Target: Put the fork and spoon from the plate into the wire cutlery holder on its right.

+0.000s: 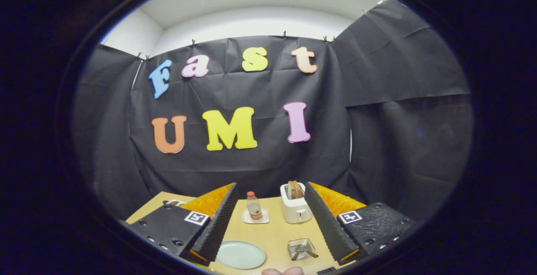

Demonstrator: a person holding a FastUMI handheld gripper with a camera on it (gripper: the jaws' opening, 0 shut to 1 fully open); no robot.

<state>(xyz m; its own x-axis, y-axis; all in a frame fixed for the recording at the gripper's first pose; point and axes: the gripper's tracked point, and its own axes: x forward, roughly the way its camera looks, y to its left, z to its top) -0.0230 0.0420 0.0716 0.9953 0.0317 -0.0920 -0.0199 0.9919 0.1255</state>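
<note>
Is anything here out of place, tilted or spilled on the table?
Nothing stands out. The pale green round plate is bare, and the cutlery lies in the small wire cutlery holder to its right. The clear plastic bottle and the white toaster stand upright. The hand-held gripper is open, holding nothing.

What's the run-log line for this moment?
gripper: open, raised, holding nothing | plate: bare | cutlery: in wire cutlery holder | toaster, bottle beyond

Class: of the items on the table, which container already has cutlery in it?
The wire cutlery holder, right of the plate; the plate is bare. The open fingers hold nothing.
</note>
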